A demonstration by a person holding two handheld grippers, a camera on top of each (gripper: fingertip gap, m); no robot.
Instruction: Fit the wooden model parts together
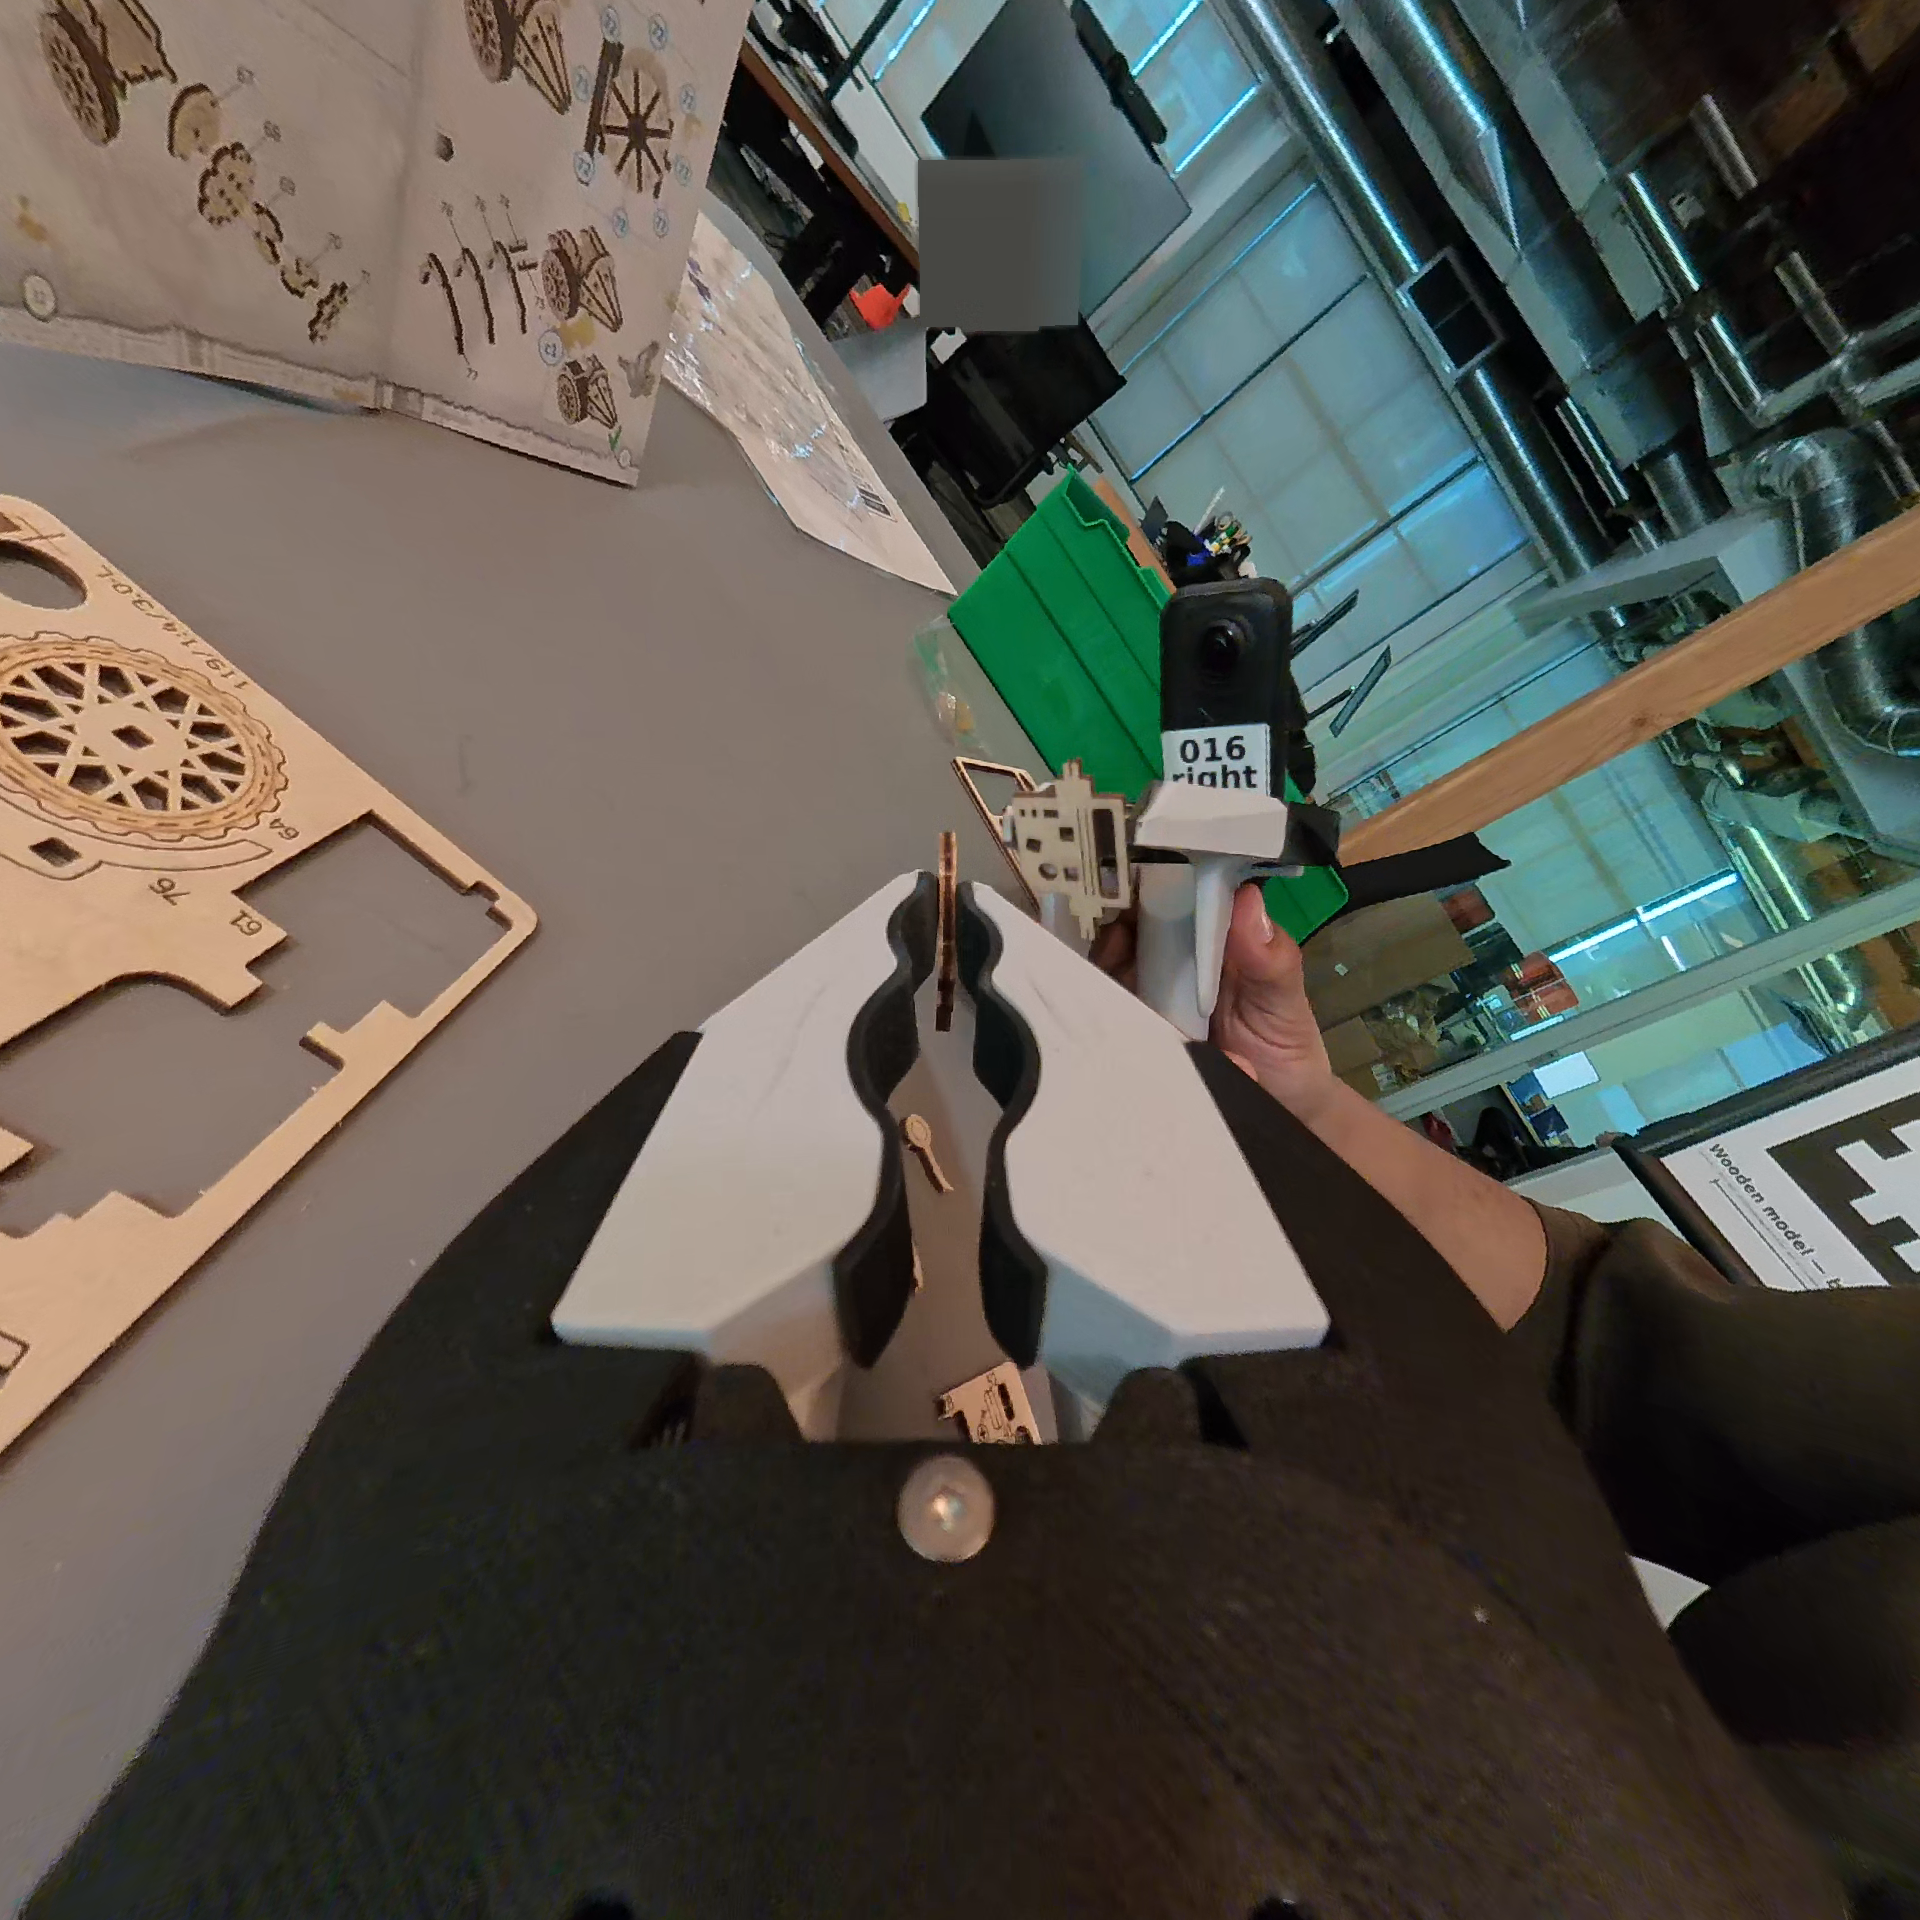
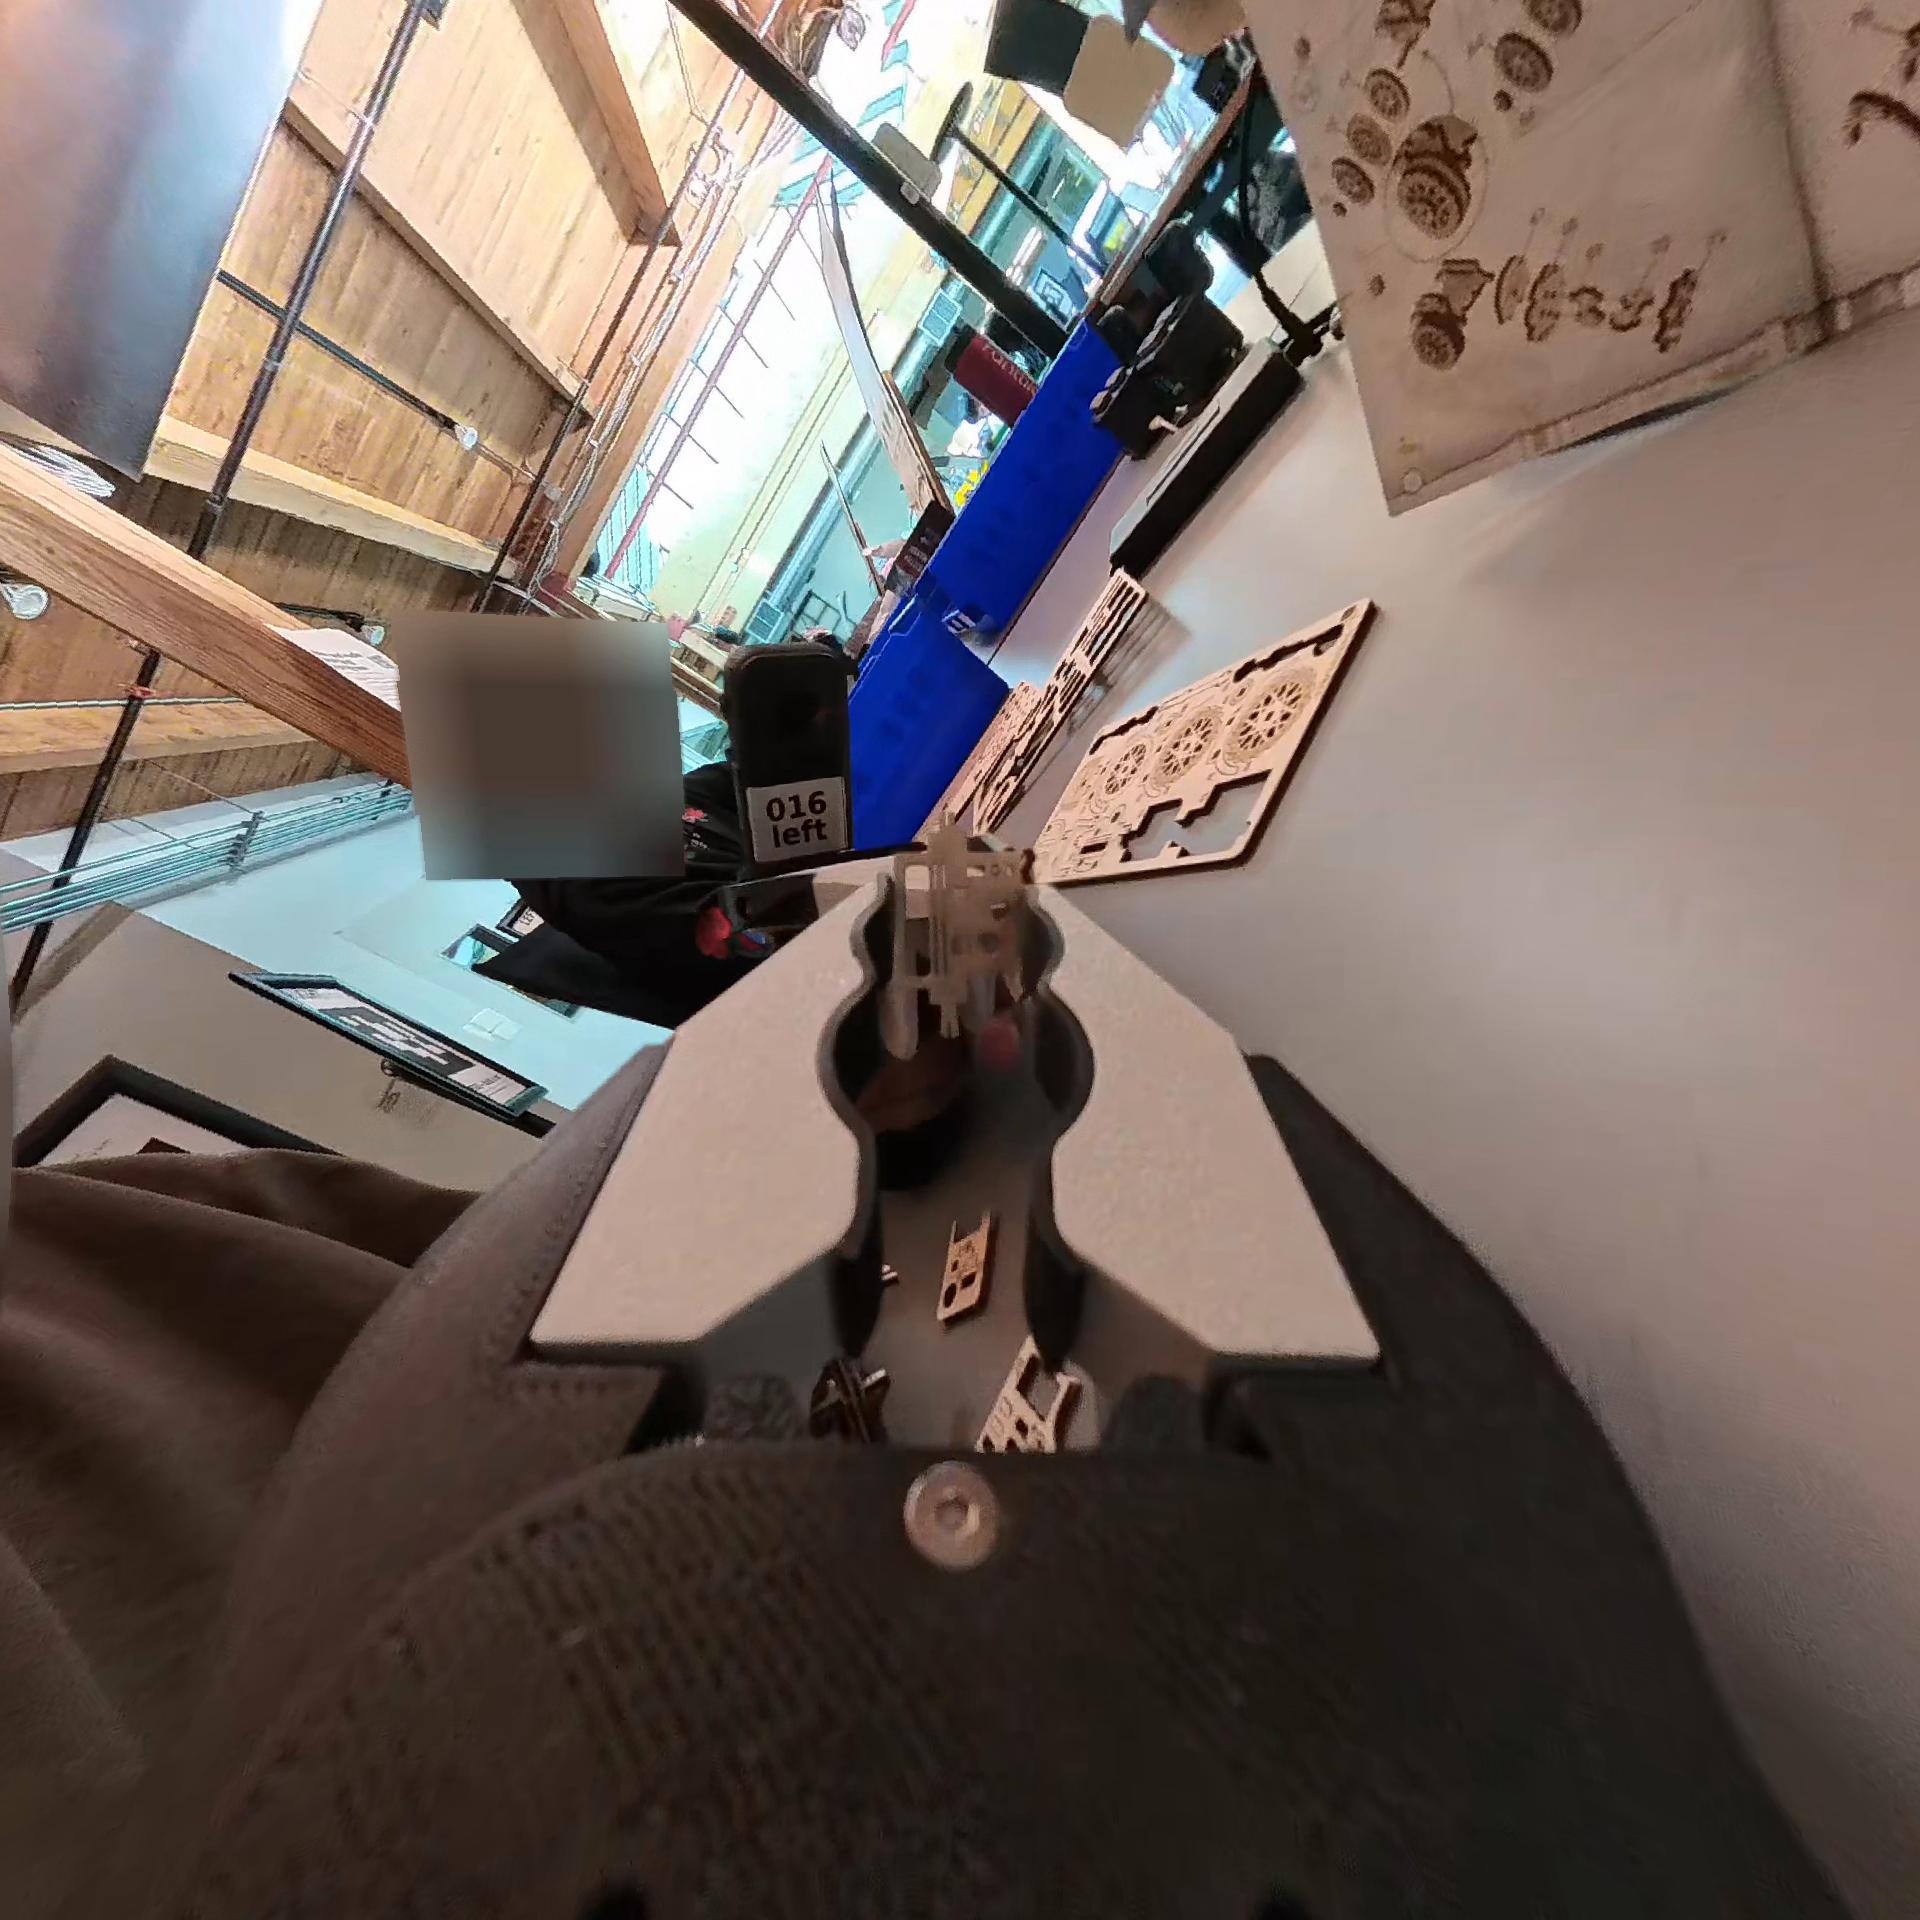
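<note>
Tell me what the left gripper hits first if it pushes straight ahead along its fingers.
Probably the wooden assembly that the right gripper holds: it sits just ahead and slightly right of the left gripper, which pinches a thin wooden piece edge-on. Depth is unclear, so the piece might pass beside it.

The place looks like a workshop or a maker space inside a big industrial hall. In the upper right of the left wrist view, large silver ventilation ducts point(image 1: 1808, 540) and pipes run under the ceiling, beside tall windows point(image 1: 1299, 395) and a thick timber beam point(image 1: 1621, 717). In the upper left of the right wrist view there is a ceiling of wooden planks point(image 2: 395, 291) with metal rods. The grey worktable point(image 1: 582, 644) carries a laser-cut plywood sheet point(image 1: 156, 831) and a printed assembly sheet point(image 1: 343, 208). Plastic storage bins stand at the table edges: a green bin point(image 1: 1060, 644) and a blue bin point(image 2: 997, 582).
</note>
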